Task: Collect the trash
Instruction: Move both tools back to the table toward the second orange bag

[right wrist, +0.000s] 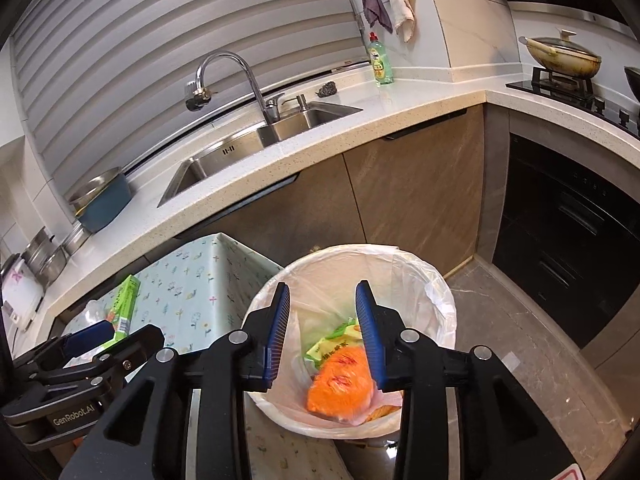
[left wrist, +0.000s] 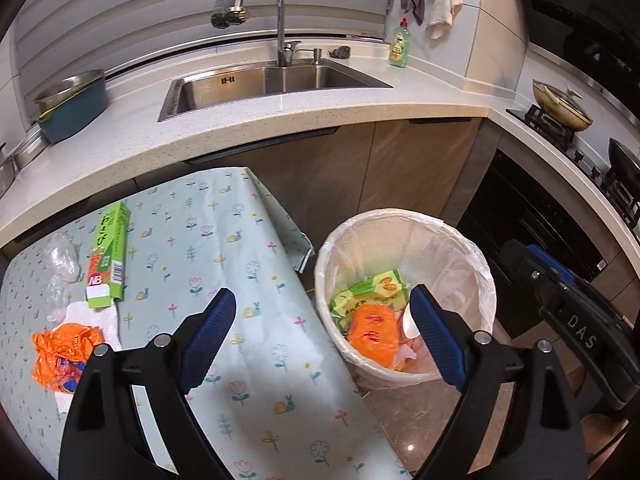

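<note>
1. The bin (left wrist: 404, 296), lined with a clear bag, stood on the floor just beside the table (left wrist: 224, 264); inside lay an orange wrapper (right wrist: 340, 384) and green-yellow packets (left wrist: 372, 292).
2. The right gripper (right wrist: 323, 336) hung over the bin, jaws partly spread, nothing between them.
3. The left gripper (left wrist: 324, 336) hovered over the table edge by the bin, jaws wide apart and empty.
4. Farther from the bin on the table lay a green box (left wrist: 109, 256), an orange bag (left wrist: 60, 356), a tissue (left wrist: 100, 320) and clear plastic (left wrist: 62, 260).
5. Behind the bin ran the cabinets and sink (left wrist: 272, 80).
</note>
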{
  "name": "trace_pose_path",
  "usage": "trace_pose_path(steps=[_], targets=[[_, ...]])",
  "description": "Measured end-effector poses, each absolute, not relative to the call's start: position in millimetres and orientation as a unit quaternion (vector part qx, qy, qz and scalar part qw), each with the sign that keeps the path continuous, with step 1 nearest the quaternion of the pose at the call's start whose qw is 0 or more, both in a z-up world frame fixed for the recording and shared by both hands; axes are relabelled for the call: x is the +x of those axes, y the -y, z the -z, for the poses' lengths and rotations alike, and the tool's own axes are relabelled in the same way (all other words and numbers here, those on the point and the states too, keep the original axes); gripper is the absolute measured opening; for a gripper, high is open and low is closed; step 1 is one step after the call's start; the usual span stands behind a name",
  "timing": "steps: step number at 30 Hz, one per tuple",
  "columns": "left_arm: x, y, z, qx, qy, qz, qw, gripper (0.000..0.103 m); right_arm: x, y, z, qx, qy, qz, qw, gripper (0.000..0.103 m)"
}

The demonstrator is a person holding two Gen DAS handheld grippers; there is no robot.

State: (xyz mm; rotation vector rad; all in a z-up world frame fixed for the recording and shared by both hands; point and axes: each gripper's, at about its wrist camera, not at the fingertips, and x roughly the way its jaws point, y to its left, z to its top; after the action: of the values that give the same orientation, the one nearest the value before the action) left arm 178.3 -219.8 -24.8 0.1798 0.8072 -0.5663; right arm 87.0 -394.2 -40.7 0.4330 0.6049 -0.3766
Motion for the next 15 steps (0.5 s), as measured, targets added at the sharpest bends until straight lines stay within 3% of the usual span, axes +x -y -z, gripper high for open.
trace_pose_path(steps=[15], targets=[[200,107,18,0.048,-0.382,0.180,0.905,0.085,122,300,27,0.166,-0.306,0.096,0.933,0.035]])
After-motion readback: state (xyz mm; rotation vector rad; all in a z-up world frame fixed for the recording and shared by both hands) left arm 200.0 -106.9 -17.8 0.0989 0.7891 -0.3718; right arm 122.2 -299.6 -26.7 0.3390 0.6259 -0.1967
